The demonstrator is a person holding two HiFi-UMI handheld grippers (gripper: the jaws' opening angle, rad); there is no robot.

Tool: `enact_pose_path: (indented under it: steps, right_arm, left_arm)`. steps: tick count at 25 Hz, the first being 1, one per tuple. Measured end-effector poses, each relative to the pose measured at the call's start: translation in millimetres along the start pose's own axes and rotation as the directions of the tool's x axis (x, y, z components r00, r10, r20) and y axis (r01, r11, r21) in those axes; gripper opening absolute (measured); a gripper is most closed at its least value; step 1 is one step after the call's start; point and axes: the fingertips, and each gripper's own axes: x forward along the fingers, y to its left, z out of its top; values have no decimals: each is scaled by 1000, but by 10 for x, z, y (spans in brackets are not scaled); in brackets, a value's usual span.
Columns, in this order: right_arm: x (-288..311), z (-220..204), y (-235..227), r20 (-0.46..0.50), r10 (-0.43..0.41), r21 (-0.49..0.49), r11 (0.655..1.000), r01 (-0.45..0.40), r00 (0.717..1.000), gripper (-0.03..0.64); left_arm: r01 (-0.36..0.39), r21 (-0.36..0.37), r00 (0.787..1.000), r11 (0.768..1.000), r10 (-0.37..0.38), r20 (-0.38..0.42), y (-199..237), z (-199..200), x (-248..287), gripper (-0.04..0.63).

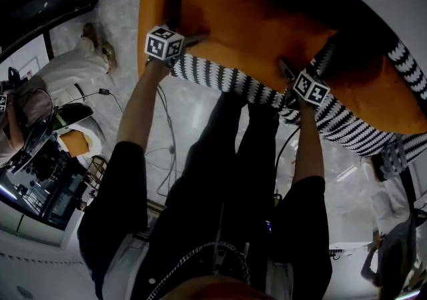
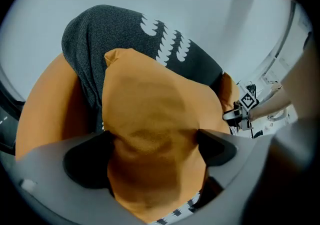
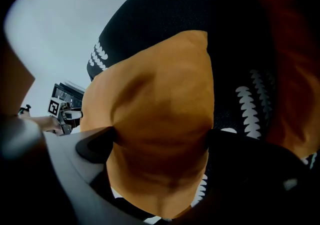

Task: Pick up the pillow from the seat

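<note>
An orange pillow lies on a seat draped with a dark cloth with white marks. My left gripper is at the pillow's left end and my right gripper at its right end. In the left gripper view the jaws stand wide, one either side of an orange pillow corner that fills the gap and touches both pads. The right gripper view shows the same: wide jaws with the other orange corner bulging between them. The dark cloth lies behind the pillow.
The seat's orange side is at the left. A person in white sits by a desk with equipment at the far left. Cables trail over the pale floor. Another person is at the lower right.
</note>
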Motion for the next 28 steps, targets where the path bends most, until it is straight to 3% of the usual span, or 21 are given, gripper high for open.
enact_pose_path:
  steps: [8,13,21,28]
  right_arm:
    - [24,-110,-94,-98,94,-21,995,-97,991,584]
    - [38,-83,-5,-143,115,-33,992,-121,983,538]
    - [-119,-154,201,-15,84,-74,994,-85,996,405]
    - [-491,-92,452,0,49,-207,977,-48,999,380]
  left_arm:
    - [32,-2,999,1000,-32,7,-285,-61,68,467]
    - [16,6,999,1000,-16,29,-365,-15,16,397]
    - [-10,28,996,1000,7,90,-480,-35,-167,332]
    - [-15,-16,990,1000,17,140,-722,-229,-501,319]
